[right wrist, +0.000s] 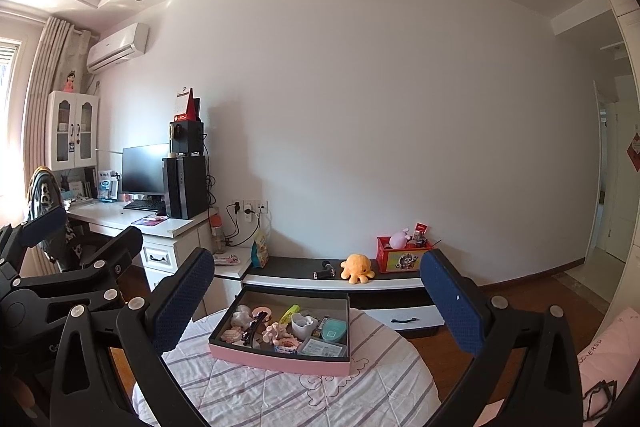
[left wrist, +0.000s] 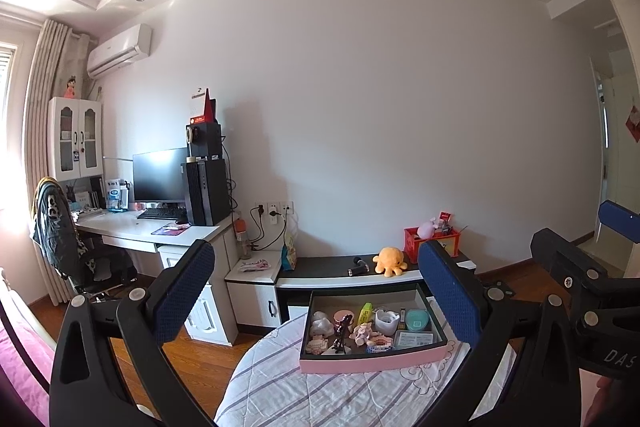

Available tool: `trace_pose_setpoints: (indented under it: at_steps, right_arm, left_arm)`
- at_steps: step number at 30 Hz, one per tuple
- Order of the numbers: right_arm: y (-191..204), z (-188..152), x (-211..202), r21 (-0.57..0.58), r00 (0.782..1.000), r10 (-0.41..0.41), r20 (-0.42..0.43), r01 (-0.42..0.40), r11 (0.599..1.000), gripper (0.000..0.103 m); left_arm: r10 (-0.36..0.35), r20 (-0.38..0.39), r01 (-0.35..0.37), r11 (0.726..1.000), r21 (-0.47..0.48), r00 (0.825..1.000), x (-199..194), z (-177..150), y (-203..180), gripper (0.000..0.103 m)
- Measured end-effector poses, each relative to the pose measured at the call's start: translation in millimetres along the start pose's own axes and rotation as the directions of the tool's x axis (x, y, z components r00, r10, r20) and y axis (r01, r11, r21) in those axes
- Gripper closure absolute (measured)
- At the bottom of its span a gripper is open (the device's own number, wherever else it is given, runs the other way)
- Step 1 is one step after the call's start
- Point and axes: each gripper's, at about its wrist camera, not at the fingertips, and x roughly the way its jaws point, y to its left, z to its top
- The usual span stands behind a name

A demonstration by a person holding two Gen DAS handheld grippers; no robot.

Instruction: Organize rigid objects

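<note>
Pretty clearly a bedroom in someone's home: there's a bed with a striped quilt (right wrist: pixel 280 399) in the foreground, a wall air conditioner (left wrist: pixel 120 53) next to curtains (left wrist: pixel 44 107), and wood flooring. Over on the left sits a white desk (left wrist: pixel 148 231) with a monitor (left wrist: pixel 159 175), PC tower (left wrist: pixel 208 191) and a gaming chair (left wrist: pixel 60 227). Along the wall a low cabinet (right wrist: pixel 332 277) holds an orange plush octopus (right wrist: pixel 357 267) and a red toy bin (right wrist: pixel 402 259), so very lived-in.
</note>
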Motion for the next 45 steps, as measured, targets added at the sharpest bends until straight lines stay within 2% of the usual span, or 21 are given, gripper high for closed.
trace_pose_setpoints:
  at_steps: [9, 45]
  right_arm:
    - [1.9, -1.2, -5.5, -0.001, 0.999, -0.009, 0.032, 0.009, 1.0, 0.0]
    - [1.5, -0.9, -6.7, -0.014, 0.999, -0.02, 0.046, 0.021, 1.0, 0.0]
  left_arm:
    - [-0.011, 0.036, 0.012, 0.999, -0.037, 0.999, -6.1, -0.6, 3.9, 0.0]
    - [0.009, 0.057, -0.007, 1.0, -0.028, 0.998, -11.9, 5.2, 4.3, 0.0]
